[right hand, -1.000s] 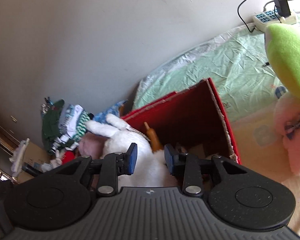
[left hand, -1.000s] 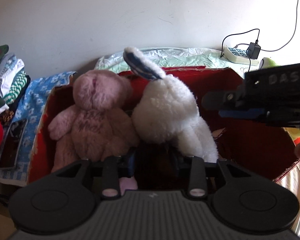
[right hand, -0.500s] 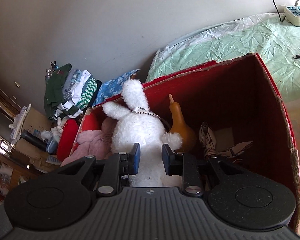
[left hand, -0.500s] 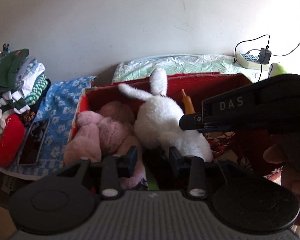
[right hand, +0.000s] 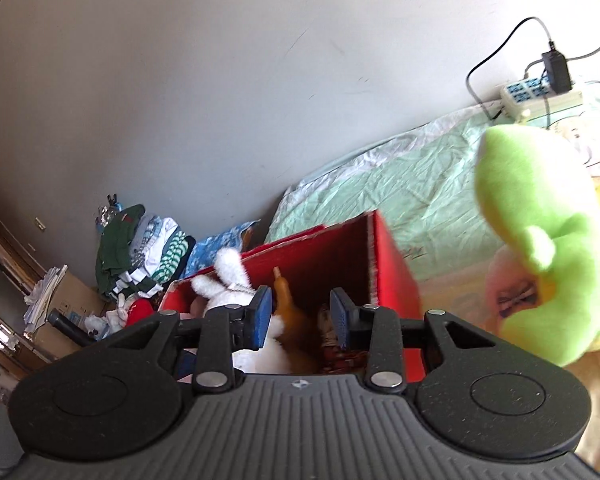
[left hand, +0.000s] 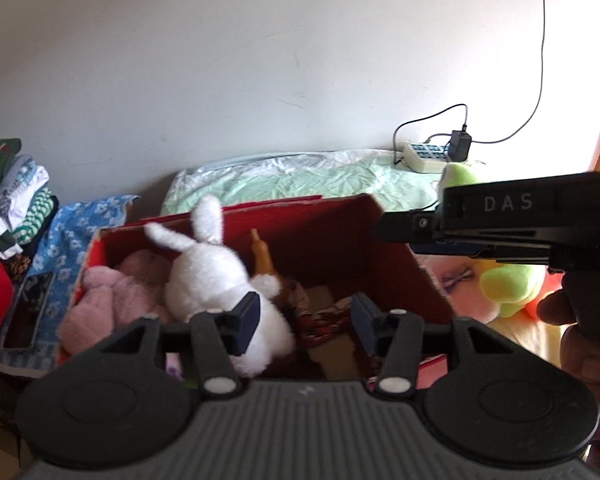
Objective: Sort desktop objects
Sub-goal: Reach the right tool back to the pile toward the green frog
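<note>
change: the left gripper (left hand: 304, 322) is now opened wide, where half a second ago it was nearly closed over the white rabbit (left hand: 220, 276); the rabbit is left lying in the red box (left hand: 396, 248) beside the pink bear (left hand: 108, 300).
meaning: this toy is judged as sorted.
left jaws: spread, nothing is held.
right jaws: the right gripper (right hand: 300, 322) is also widened, empty, above the box.
waiting: the green plush (right hand: 548, 256) is seen on the bed, just beside the box.

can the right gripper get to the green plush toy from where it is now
Probably yes. The right gripper is open and empty, and the green plush toy sits outside the red box, off to its right, with nothing between them.
</note>
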The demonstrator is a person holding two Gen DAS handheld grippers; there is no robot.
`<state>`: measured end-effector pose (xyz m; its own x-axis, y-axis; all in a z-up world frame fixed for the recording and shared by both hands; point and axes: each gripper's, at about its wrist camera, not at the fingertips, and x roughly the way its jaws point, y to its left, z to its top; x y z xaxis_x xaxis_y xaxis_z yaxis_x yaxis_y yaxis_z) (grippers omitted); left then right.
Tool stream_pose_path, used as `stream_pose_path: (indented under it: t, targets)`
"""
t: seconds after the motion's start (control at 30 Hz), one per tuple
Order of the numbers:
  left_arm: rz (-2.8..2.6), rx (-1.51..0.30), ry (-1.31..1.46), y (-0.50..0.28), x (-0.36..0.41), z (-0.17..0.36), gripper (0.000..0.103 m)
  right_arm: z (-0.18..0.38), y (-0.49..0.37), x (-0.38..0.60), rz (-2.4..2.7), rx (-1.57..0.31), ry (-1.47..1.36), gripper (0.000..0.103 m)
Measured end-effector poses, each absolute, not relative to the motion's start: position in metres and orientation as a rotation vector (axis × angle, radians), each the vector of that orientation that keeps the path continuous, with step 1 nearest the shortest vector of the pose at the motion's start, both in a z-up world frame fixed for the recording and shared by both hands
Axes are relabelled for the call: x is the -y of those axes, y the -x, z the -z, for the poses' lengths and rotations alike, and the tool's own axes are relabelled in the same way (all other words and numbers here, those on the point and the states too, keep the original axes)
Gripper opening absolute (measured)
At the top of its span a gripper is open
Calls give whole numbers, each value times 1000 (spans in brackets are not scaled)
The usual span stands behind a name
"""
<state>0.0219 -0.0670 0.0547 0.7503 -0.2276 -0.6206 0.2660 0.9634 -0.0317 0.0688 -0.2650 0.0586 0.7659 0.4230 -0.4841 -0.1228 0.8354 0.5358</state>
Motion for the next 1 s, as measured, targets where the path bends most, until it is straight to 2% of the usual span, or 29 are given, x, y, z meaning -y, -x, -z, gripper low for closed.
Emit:
stream_pose_path:
  t: [0.17,0.4,0.63,0.73,0.87,1.0]
  targets:
    - [385,-709,15,-35,114,-56,59,-57,-46,340,-160,-597,-525,50]
    - [464,-718,-13,-48,193,-44,79,-41,-18,432,-5,-624,-572,53]
    - [457,-818,34,-84,242,-12,76,-40,-18,477,-19,-625,-548,55]
    - [506,-823,70,-82,264,-11,75,-41,-26,491,-71,-621,-543,59]
    - [510,-783,14,-72,300,-9,88,-40,-45,510,-147,-633,-583,60]
    - [514,-749,-38,-62,324,-7,91,-46,-60,509,-228,-632,-538,60]
